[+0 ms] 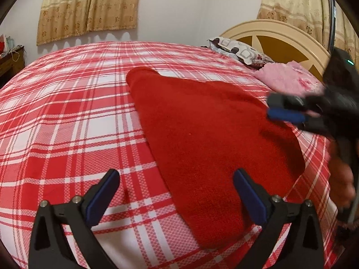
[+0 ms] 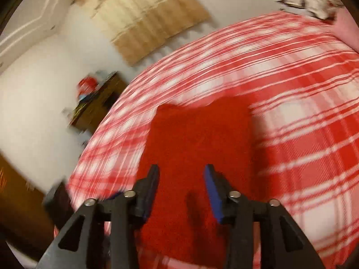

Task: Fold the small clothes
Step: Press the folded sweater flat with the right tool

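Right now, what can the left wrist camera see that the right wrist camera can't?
Only the left wrist view shows the cream headboard, the pink cloth by the pillow, and the right gripper hanging over the red cloth's far edge. Only the right wrist view shows the white door and a brown side table in full, though blurred. Both show the red cloth lying flat on the plaid bedsheet, a patterned pillow, the yellow curtain, and open jaws, as on the left gripper.
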The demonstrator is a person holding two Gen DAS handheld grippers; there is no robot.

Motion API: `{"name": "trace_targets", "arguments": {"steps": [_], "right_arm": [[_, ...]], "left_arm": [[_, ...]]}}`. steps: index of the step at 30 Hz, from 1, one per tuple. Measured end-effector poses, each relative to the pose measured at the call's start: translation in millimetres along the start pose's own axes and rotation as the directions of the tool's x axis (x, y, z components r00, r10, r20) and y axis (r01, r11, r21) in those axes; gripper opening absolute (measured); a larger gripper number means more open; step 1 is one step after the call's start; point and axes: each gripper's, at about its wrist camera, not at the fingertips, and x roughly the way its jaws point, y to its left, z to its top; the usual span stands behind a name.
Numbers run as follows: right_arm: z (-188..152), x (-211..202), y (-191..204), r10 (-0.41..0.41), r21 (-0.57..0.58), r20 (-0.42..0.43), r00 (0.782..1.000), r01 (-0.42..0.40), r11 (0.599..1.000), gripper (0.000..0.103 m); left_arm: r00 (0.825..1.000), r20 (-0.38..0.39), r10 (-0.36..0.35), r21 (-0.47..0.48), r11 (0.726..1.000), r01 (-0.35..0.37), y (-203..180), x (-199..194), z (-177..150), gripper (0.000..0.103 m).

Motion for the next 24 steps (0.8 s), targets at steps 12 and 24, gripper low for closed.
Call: {"name": "trace_targets", "arguments": {"steps": [12,24], "right_arm": [[-25,4,-22,-0.081,-0.037,-0.019,0.997,0.081,0.996,0.044],[22,-13,-43,-0.167,-0.048,0.061,0.984,0.170,0.984,0.048]], "left_arm": [[1.000,0.005,0.026,0.040,0.999,-0.026,-8,-5,-3,0.103],[0.999,0.012,0.031,0.018,0.999,-0.032,-5,2,11,0.103]]}}
